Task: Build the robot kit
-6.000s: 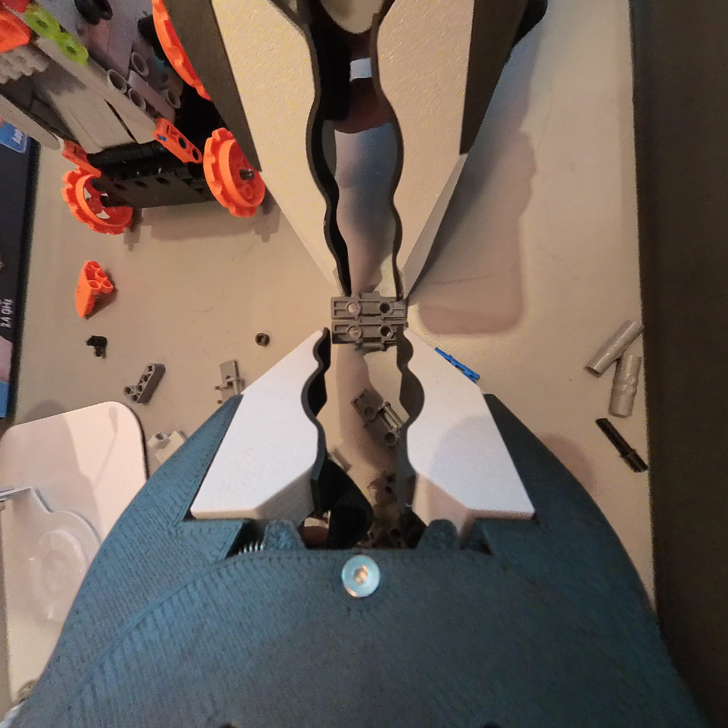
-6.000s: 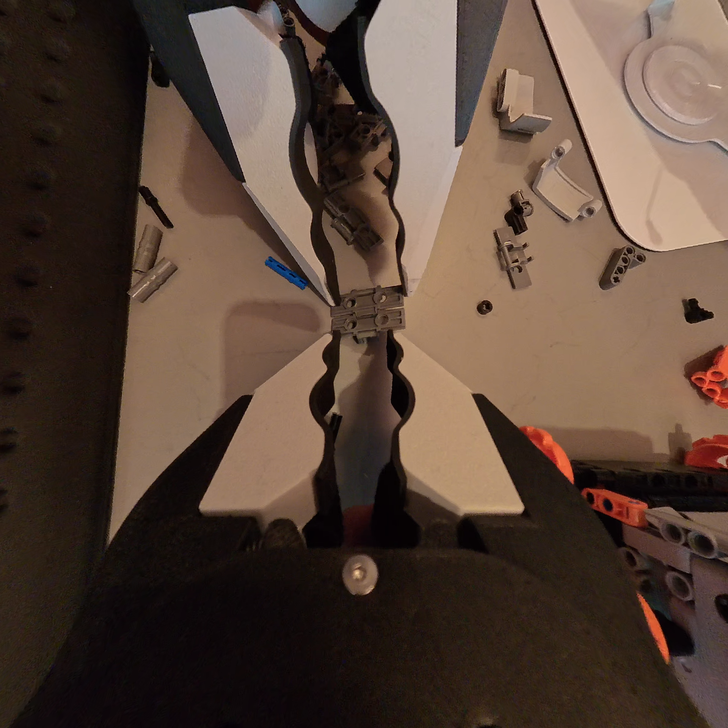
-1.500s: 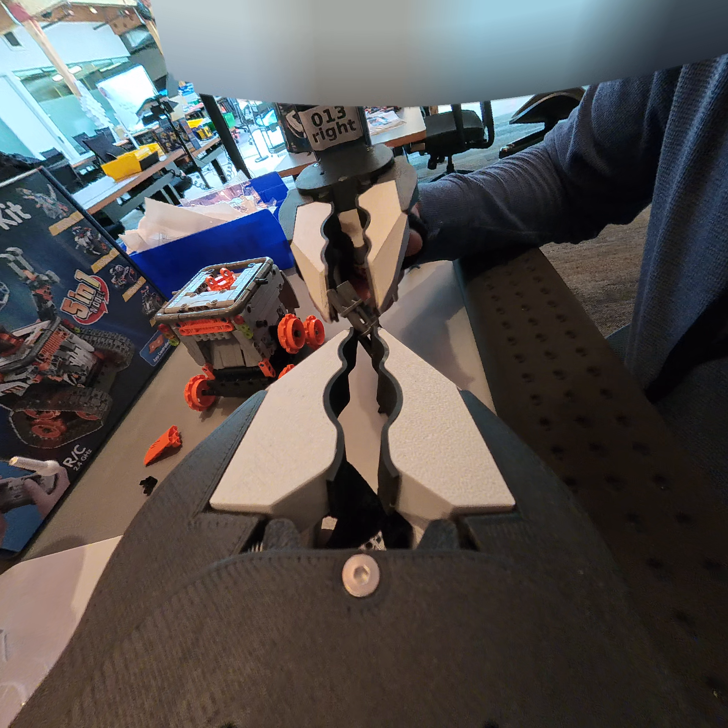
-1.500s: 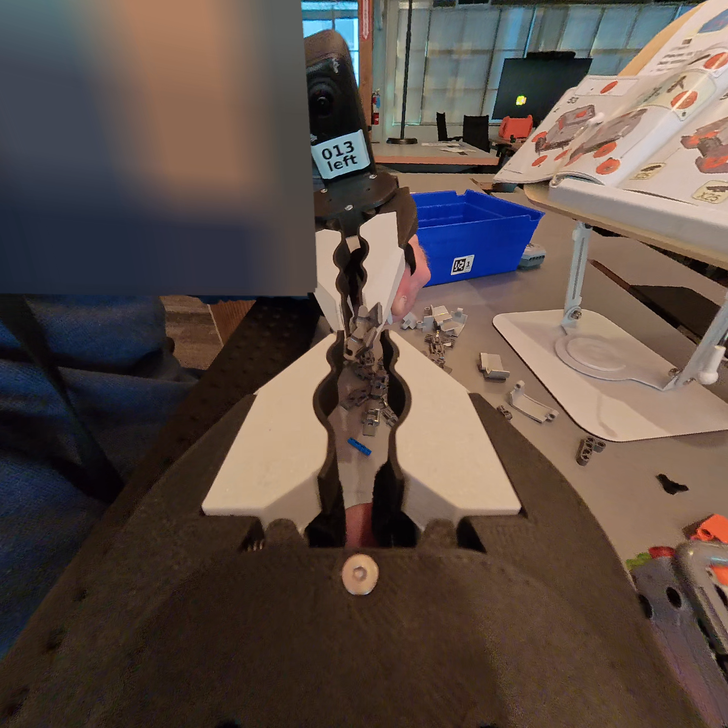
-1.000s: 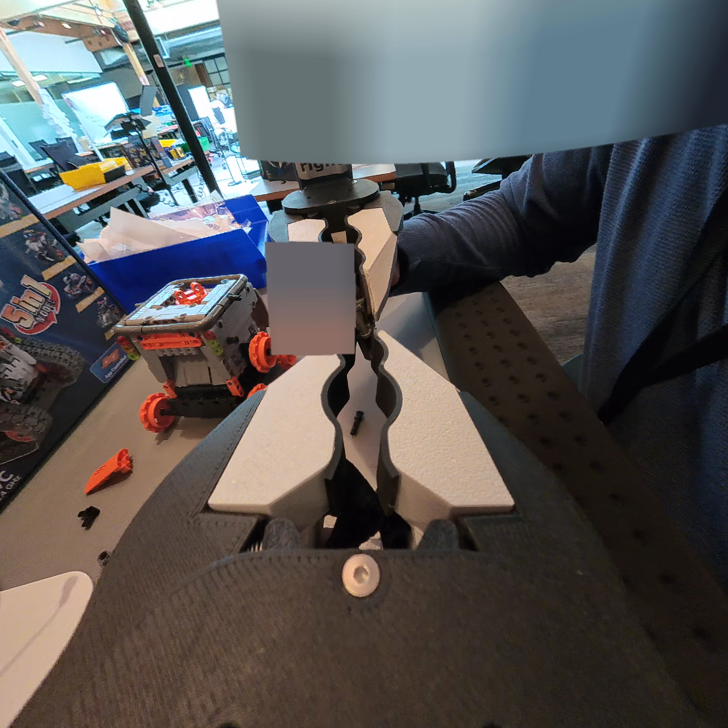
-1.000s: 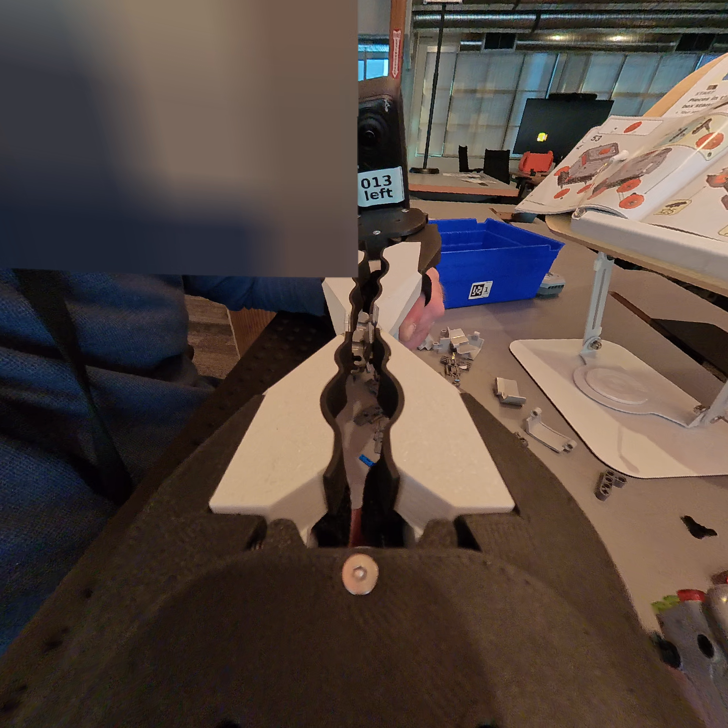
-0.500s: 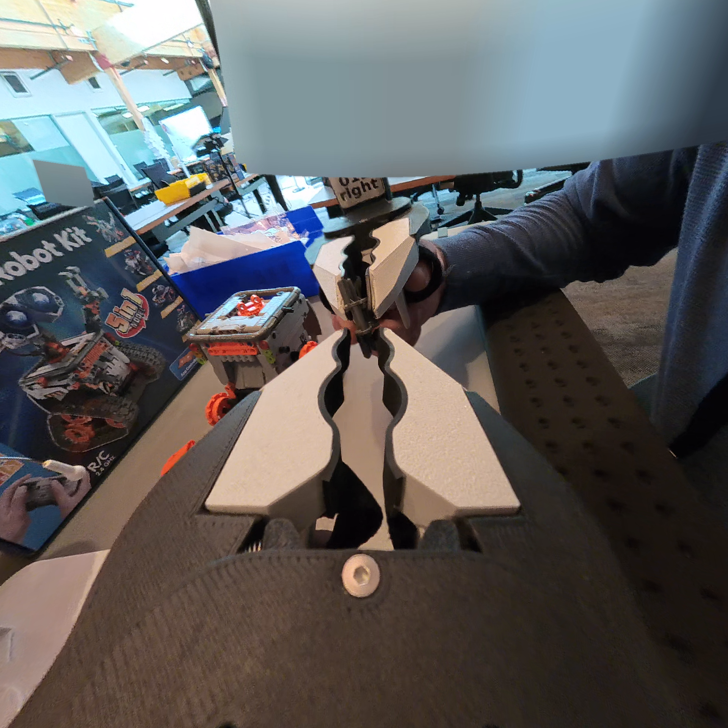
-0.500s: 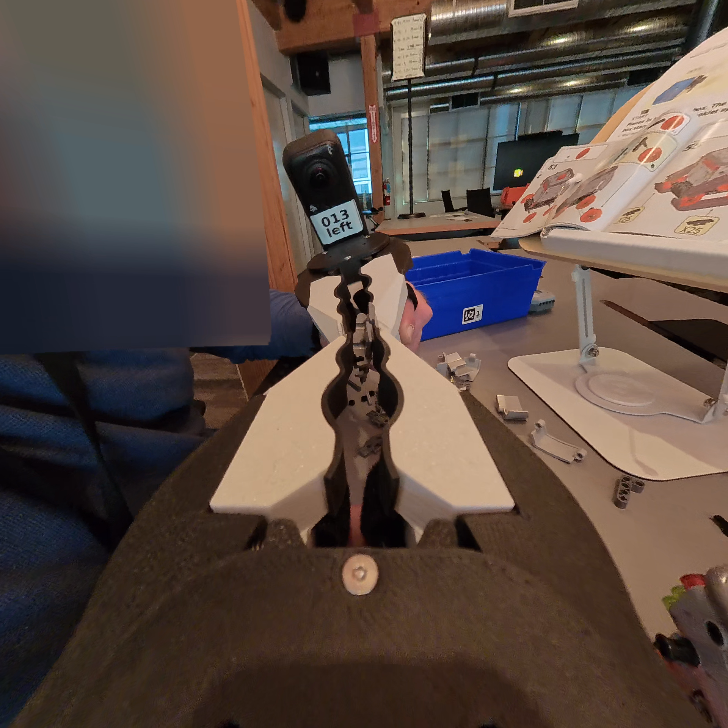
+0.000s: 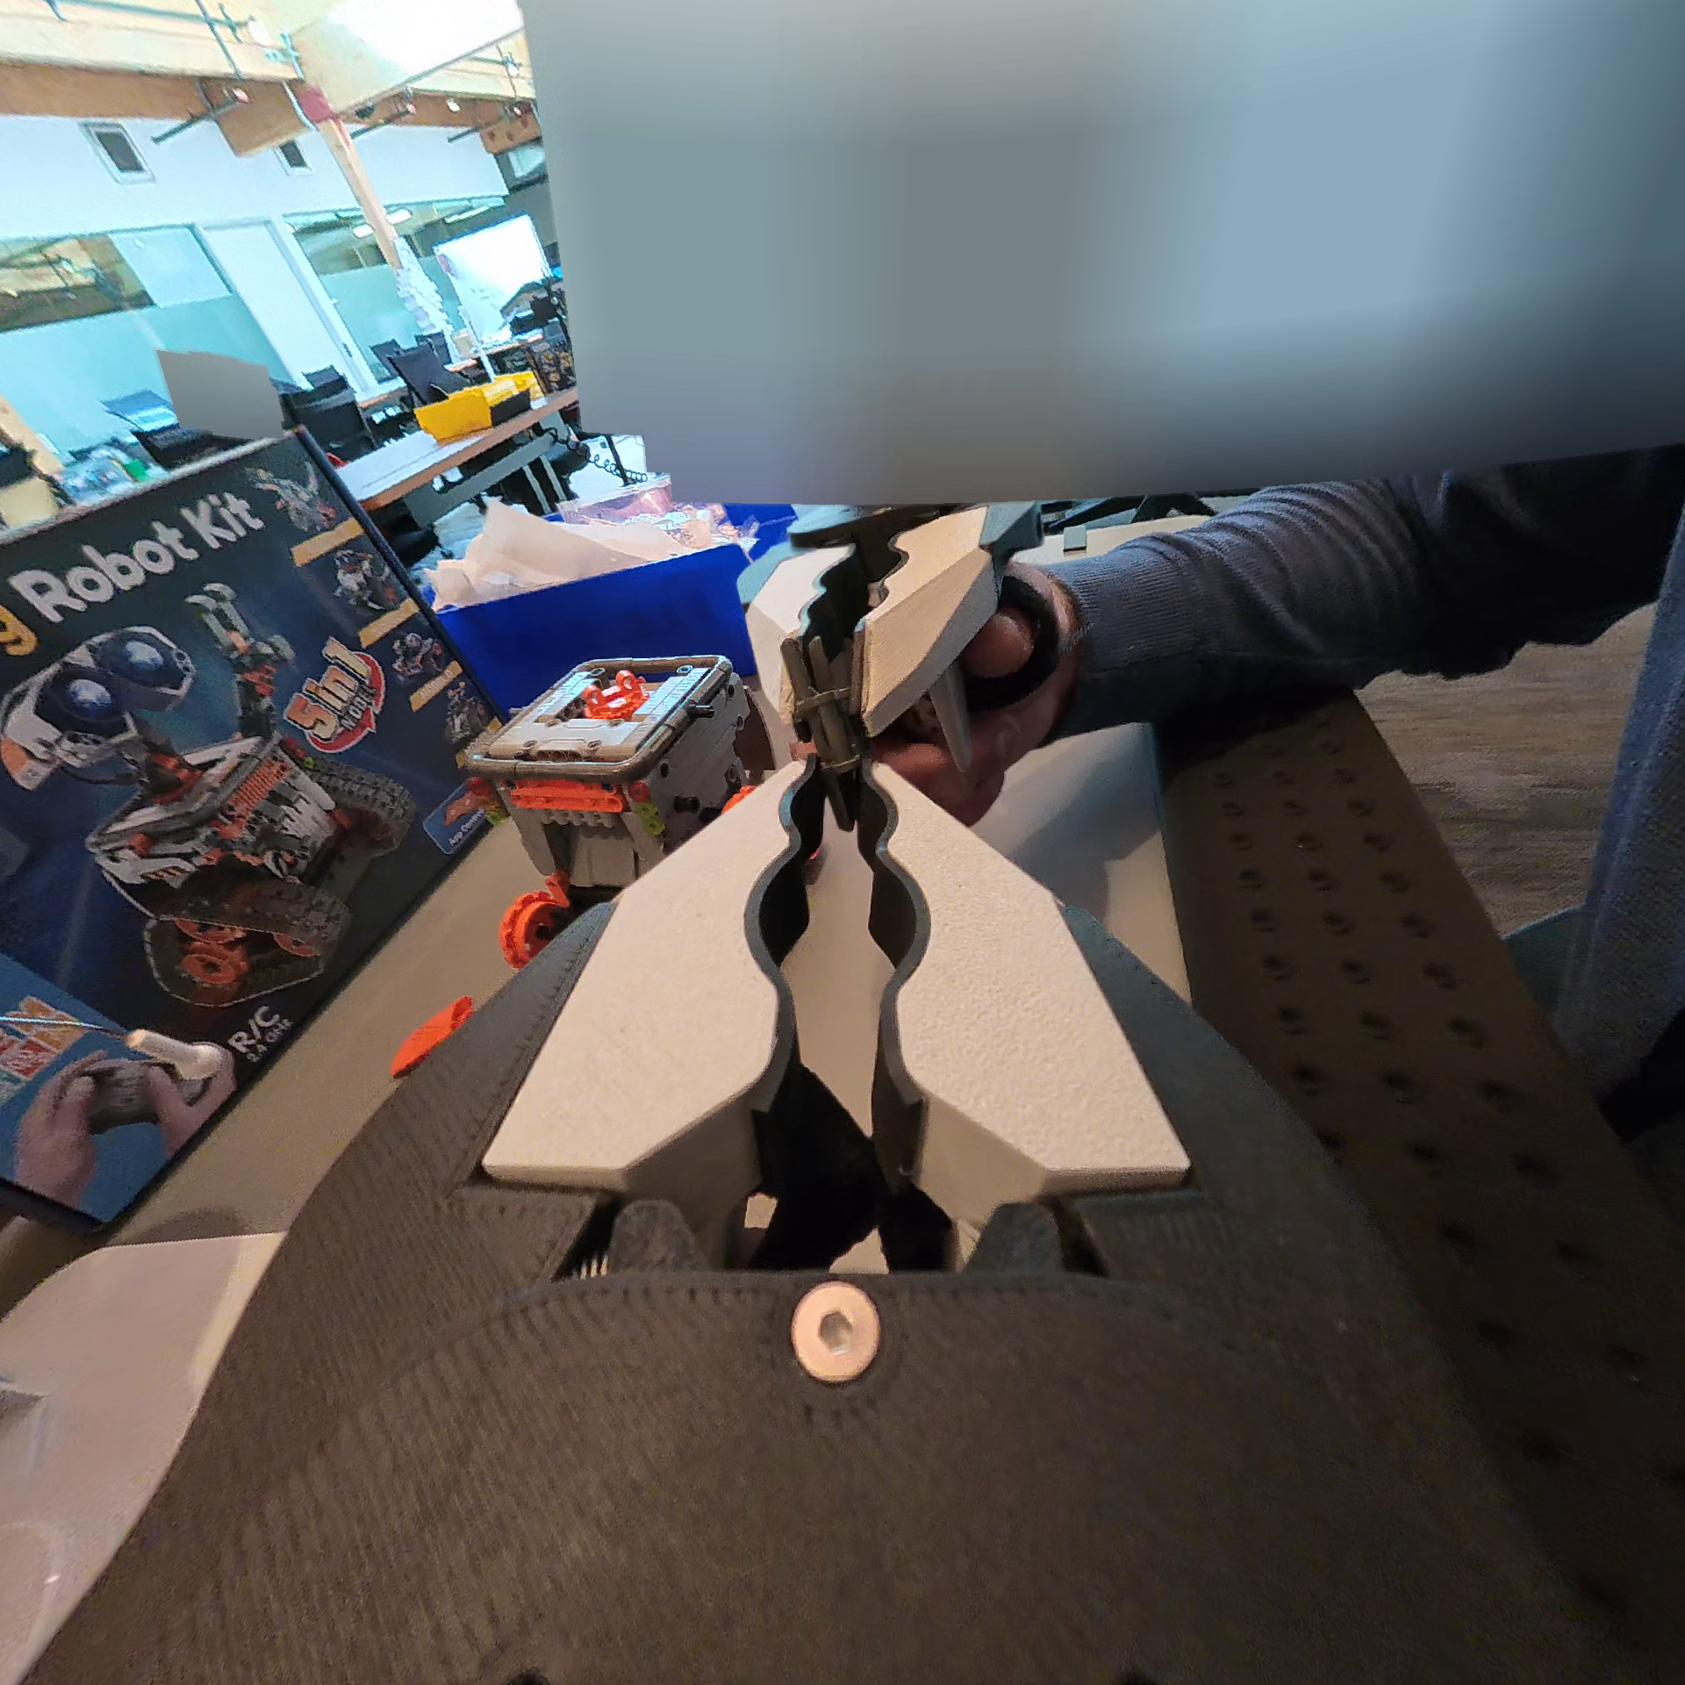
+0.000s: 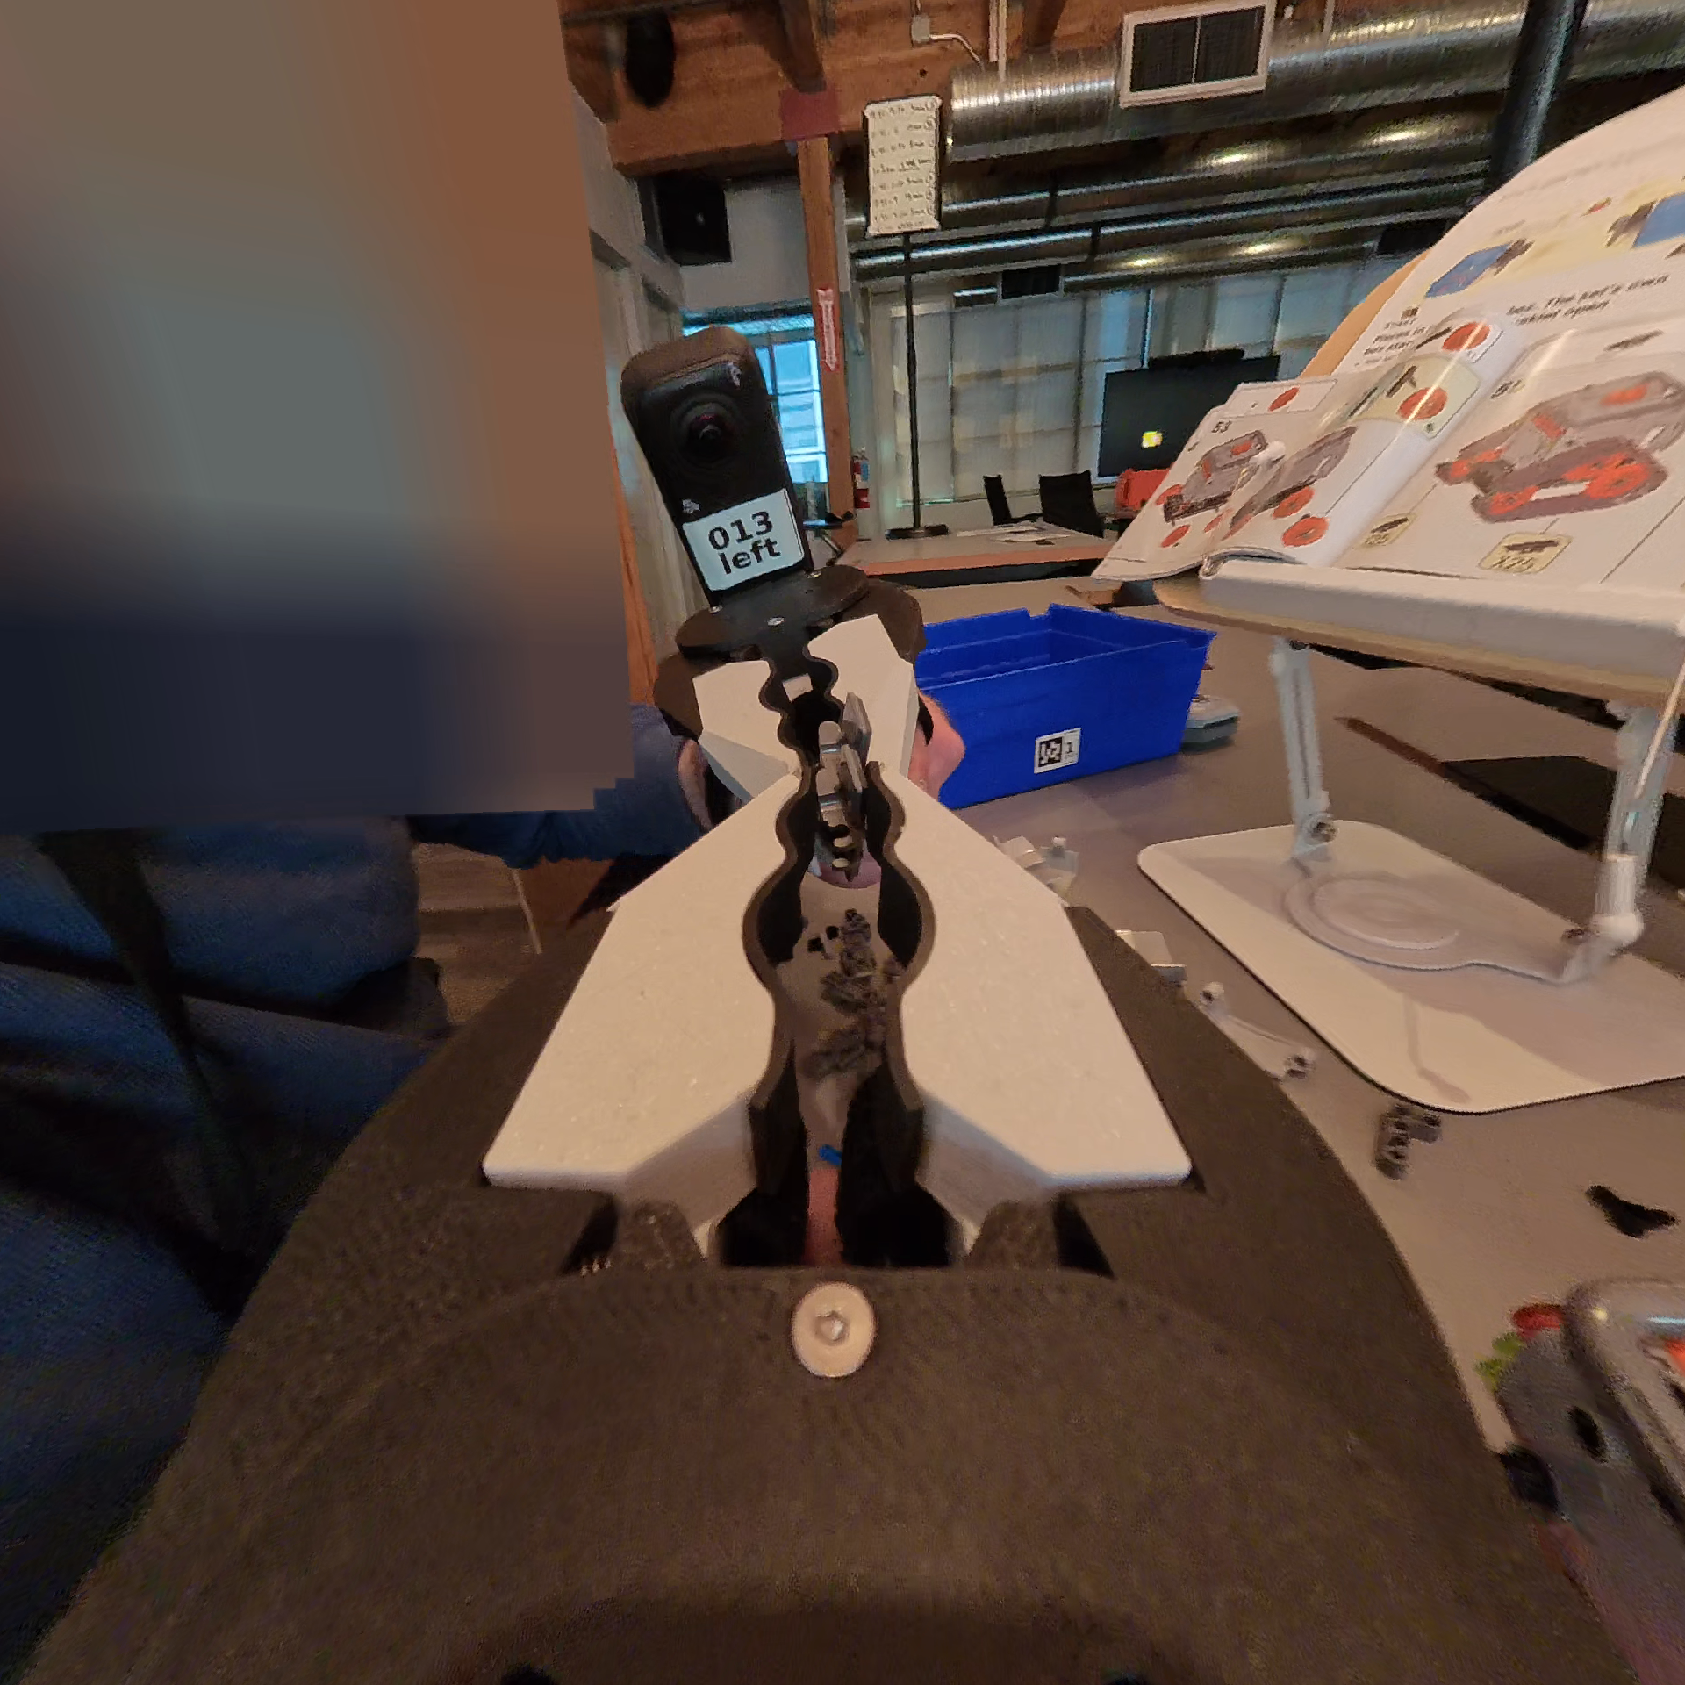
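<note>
A small grey plastic building piece, made of flat linked segments, is held in the air above the counter, pinched from both ends by two tools that face each other tip to tip. The left hand-held gripper has its pale fingers closed together on the near end of the piece, and the right hand-held gripper is likewise clamped on the opposite end, so the piece bridges the two tips; gripping it from both sides this way looks meant to steady it or press its segments together, though that is a judgement. In the left wrist view, the person's hand in a dark blue sleeve wraps the handle of the far tool. To the left on the counter stands a partly built grey and orange wheeled model, with a dark printed kit box leaning farther left and a loose orange piece near it. In the right wrist view, a scatter of small grey parts lies on the counter below the tips. Farther off sits a blue bin, and to the right an open instruction booklet rests on a white stand, tilted toward the person for reading.
</note>
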`<act>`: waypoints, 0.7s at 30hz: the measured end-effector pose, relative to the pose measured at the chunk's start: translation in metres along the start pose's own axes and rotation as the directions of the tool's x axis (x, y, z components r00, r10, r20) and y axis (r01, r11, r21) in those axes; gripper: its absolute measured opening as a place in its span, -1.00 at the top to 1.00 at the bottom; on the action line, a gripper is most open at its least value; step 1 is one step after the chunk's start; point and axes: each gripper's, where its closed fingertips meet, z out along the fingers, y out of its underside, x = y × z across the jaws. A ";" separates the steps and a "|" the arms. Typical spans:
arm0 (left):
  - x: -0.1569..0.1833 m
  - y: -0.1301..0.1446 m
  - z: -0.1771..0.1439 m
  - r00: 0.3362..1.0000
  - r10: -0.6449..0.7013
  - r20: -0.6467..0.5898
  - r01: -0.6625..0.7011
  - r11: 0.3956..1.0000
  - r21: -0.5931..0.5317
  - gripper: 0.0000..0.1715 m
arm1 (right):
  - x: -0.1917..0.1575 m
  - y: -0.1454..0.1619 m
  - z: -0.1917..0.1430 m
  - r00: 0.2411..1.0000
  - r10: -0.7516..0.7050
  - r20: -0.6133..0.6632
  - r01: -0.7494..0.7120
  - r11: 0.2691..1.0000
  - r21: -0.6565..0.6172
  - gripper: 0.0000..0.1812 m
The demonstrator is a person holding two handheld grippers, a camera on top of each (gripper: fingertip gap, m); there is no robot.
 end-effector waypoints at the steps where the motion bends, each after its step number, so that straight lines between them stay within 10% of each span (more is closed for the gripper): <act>1: 0.000 0.000 0.000 1.000 -0.018 -0.007 0.018 1.000 0.002 0.93 | 0.000 0.000 -0.001 1.000 -0.018 -0.009 0.018 1.000 -0.006 0.91; 11: -0.003 -0.002 -0.001 0.996 -0.086 -0.032 0.088 0.995 0.050 0.94 | 0.003 -0.002 -0.004 1.000 -0.021 -0.022 0.021 1.000 -0.014 0.91; 21: -0.010 0.000 -0.001 0.988 0.120 0.102 -0.120 0.993 0.001 0.89 | 0.009 -0.003 -0.003 0.997 -0.021 -0.075 0.018 0.999 -0.037 0.93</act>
